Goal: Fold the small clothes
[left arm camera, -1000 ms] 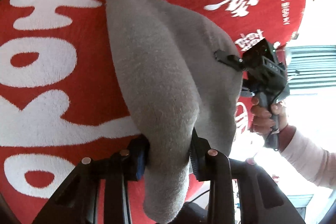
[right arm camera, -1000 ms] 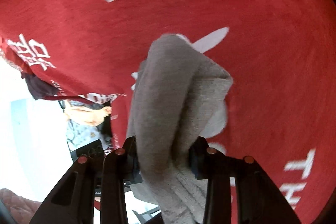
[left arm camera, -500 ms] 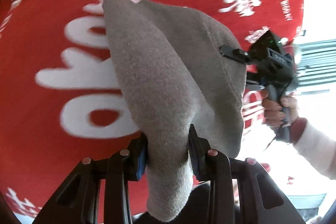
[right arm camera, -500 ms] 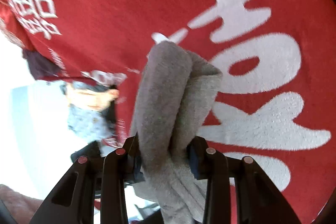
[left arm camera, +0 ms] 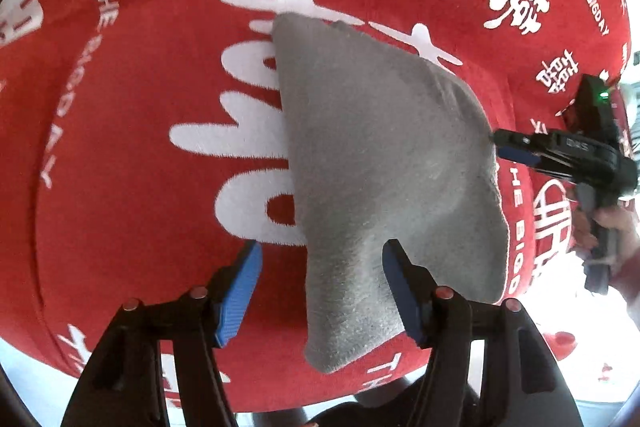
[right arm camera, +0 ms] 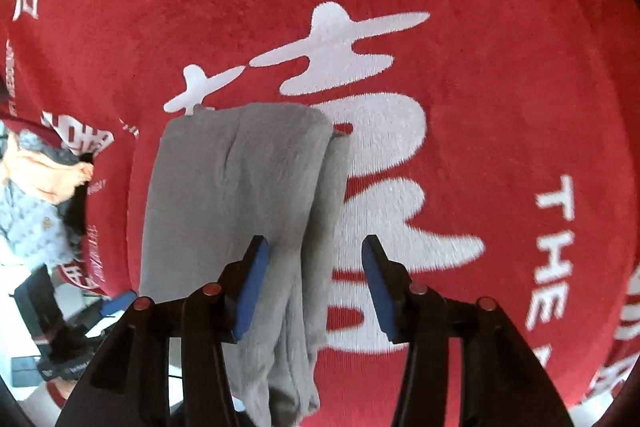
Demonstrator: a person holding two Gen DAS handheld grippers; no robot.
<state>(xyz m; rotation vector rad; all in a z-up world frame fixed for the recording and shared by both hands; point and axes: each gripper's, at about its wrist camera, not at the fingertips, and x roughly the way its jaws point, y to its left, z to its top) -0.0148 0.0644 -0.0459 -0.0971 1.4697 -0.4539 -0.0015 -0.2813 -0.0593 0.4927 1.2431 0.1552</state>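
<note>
Release step: left gripper [left arm camera: 320,287] and right gripper [right arm camera: 312,283] jaws just spread off folded grey cloth [left arm camera: 380,167] mid-desk; next, withdraw clear.

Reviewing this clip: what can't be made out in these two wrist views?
- Grey garment: its type; folded, and its near end is cut off by the right wrist view's lower edge.
- Pile of clothes: the items; small, at the right wrist view's left edge.
- Support under the red cloth: covered.

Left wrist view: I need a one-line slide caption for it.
Left gripper, jaws just opened, releases a folded grey cloth onto the red blanket.
</note>
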